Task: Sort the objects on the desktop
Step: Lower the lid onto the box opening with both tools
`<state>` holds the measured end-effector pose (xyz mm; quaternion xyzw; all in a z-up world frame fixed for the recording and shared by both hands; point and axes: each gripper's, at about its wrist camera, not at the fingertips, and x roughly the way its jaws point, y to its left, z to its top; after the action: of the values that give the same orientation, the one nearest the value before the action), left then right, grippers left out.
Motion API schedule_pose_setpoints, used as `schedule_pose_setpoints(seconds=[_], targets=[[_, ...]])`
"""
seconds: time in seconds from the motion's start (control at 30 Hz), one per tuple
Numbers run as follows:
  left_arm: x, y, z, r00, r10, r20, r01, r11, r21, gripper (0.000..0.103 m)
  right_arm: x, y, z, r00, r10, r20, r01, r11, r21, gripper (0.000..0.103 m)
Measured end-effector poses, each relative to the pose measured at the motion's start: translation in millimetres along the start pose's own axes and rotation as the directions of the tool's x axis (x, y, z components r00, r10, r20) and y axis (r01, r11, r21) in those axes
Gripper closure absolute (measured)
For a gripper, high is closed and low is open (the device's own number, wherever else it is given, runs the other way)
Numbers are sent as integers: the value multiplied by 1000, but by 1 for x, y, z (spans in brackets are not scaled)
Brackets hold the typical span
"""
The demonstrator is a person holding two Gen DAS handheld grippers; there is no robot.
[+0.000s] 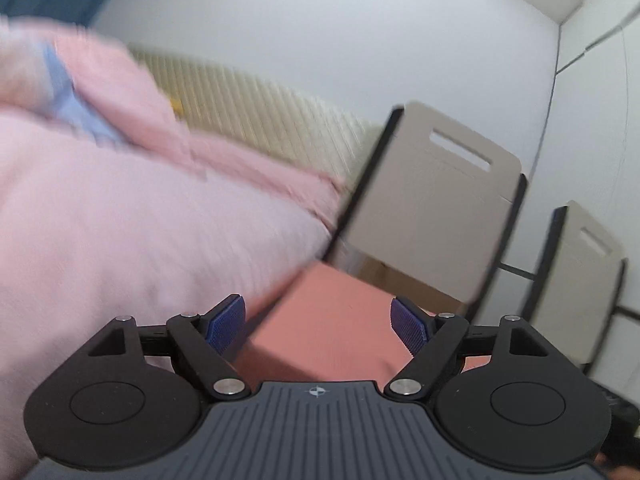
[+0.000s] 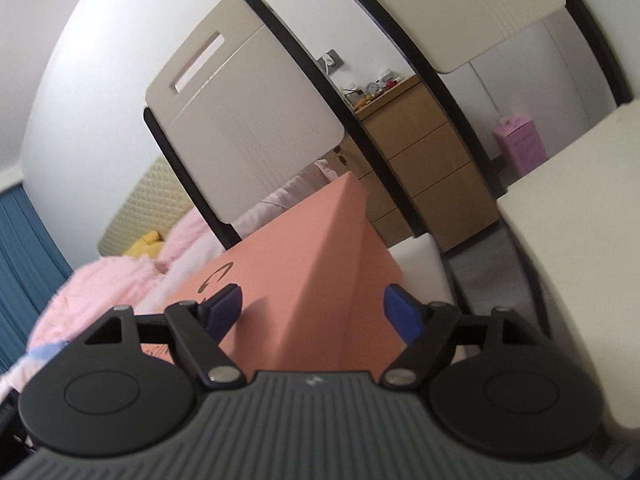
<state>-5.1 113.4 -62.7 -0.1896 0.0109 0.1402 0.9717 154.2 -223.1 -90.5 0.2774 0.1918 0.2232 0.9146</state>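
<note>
Salmon box point(image 2: 304, 264) lies directly ahead of both tongs, long axis running away from the right tongs point(image 2: 312, 312), an edge toward them. Left tongs point(image 1: 320, 326): the box's corner sits between the pads, nearer the right pad. Both tongs stand apart, pads not pressing. Which hand is nearer: cannot tell.

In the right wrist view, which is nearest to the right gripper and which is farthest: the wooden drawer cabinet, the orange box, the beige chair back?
1. Orange box: between the open fingers of the right gripper.
2. Beige chair back: behind the box, upper left.
3. Wooden drawer cabinet: farthest, against the wall, right of the chair.
</note>
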Motion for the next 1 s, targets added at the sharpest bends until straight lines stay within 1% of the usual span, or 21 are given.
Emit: schedule_pose_setpoints(seconds=[0.07,0.17,0.23,0.37,0.43,0.5,0.53,0.57,0.63,0.7,0.77,0.87,0.9,0.93,1.0], targets=[[-2,-7,-1,999,16,38,-18,998,67,19,-1,2,-4,1000,-12,0,12,1000,-22,19],[5,-9,-3,1000,-14,-26,16,997,70,19,-4,5,-8,1000,-19,-1,19,998,-55,19],[7,-11,-4,999,-9,-35,12,996,90,19,-11,9,-8,1000,-15,8,16,995,-97,19],[11,-15,-7,997,-25,-77,34,991,126,19,-31,18,-7,999,-15,41,22,984,-178,18],[9,-18,-9,997,-15,-82,28,988,153,19,-41,20,-8,999,-21,43,30,978,-207,18],[8,-18,-10,996,-8,-85,22,986,164,19,-51,22,-12,999,-25,26,30,972,-233,15],[8,-18,-10,996,-5,-87,20,986,167,19,-56,23,-14,999,-27,17,31,969,-246,9],[7,-19,-10,996,-3,-87,17,985,170,19,-61,24,-18,999,-39,1,38,965,-260,7],[5,-20,-10,996,2,-86,13,984,176,20,-68,25,-26,997,-75,-30,64,958,-280,7],[3,-22,-10,997,8,-81,7,983,182,21,-73,23,-33,996,-68,-63,49,964,-261,7],[2,-22,-10,997,14,-76,0,983,183,23,-76,21,-37,996,-47,-76,29,974,-226,7],[2,-22,-9,997,21,-73,-8,983,181,27,-79,19,-37,996,-62,-66,48,979,-196,8],[3,-21,-9,997,23,-78,-9,984,180,29,-79,19,-37,996,-60,-67,47,982,-185,10],[4,-20,-9,996,28,-83,-13,984,178,32,-79,18,-38,996,-45,-71,33,986,-166,16],[4,-19,-8,996,32,-83,-17,984,179,33,-79,17,-39,997,-13,-79,3,992,-126,24]])
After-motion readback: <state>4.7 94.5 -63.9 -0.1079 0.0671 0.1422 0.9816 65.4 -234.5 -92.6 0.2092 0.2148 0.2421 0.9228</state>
